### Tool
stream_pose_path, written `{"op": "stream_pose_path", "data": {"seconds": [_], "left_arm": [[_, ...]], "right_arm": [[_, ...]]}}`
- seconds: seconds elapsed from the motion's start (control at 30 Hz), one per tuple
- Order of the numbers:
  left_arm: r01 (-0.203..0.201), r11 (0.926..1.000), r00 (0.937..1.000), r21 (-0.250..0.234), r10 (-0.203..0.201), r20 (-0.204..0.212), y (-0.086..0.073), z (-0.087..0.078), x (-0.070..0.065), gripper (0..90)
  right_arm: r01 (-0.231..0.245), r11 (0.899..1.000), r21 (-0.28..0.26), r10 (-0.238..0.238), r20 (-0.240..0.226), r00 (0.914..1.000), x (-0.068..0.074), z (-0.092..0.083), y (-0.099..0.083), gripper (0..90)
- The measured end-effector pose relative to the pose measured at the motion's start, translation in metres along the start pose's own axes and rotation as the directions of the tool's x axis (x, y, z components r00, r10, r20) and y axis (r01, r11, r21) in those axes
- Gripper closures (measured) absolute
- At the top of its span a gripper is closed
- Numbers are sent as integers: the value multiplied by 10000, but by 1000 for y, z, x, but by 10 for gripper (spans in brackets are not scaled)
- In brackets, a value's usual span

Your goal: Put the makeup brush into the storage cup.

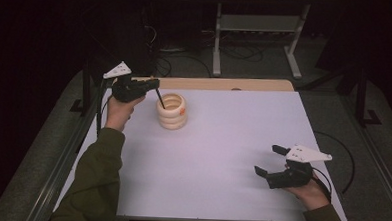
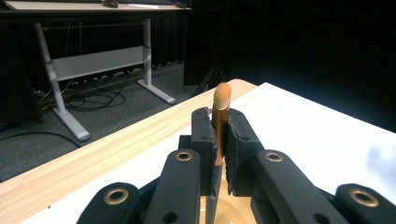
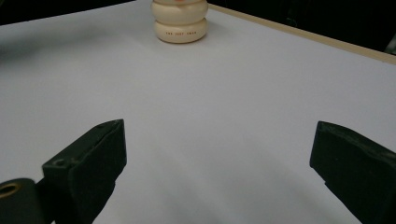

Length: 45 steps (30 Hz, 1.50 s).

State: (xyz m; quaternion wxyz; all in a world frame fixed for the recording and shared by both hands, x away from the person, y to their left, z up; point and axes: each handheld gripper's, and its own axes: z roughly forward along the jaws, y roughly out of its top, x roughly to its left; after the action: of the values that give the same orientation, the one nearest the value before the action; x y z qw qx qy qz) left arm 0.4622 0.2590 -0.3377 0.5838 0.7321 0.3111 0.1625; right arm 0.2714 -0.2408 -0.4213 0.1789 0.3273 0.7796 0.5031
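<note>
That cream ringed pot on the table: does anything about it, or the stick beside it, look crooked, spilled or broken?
Nothing stands out. The cream ringed pot stands upright on the white table, with no spill or crack to see. The thin stick leans into the pot's mouth because the left gripper is clamped on it. The right gripper is open, apart from both.

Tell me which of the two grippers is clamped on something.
The left gripper, by the cream ringed holder: its jaws pinch a thin pen-like stick. The right gripper stands open, nothing between its jaws.
</note>
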Motion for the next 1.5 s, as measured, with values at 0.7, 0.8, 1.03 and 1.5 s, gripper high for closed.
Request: {"op": "stream_pose_path", "data": {"seconds": [0.7,0.8,1.03,1.5], "left_arm": [[-24,9999,10000,115,25,-80,-6,3,2,708],[-107,9999,9999,122,108,-114,-6,4,1,631],[-43,10000,10000,30,43,-87,-5,6,0,360],[-243,9991,9993,343,253,-287,-2,4,-8,128]], "right_arm": [[40,10000,4,-39,-18,10000,0,0,0,31],[48,10000,6,-48,-29,10000,0,0,0,31],[53,10000,11,-53,-28,10000,0,0,0,32],[19,10000,24,-19,-16,10000,0,-1,0,31]]}}
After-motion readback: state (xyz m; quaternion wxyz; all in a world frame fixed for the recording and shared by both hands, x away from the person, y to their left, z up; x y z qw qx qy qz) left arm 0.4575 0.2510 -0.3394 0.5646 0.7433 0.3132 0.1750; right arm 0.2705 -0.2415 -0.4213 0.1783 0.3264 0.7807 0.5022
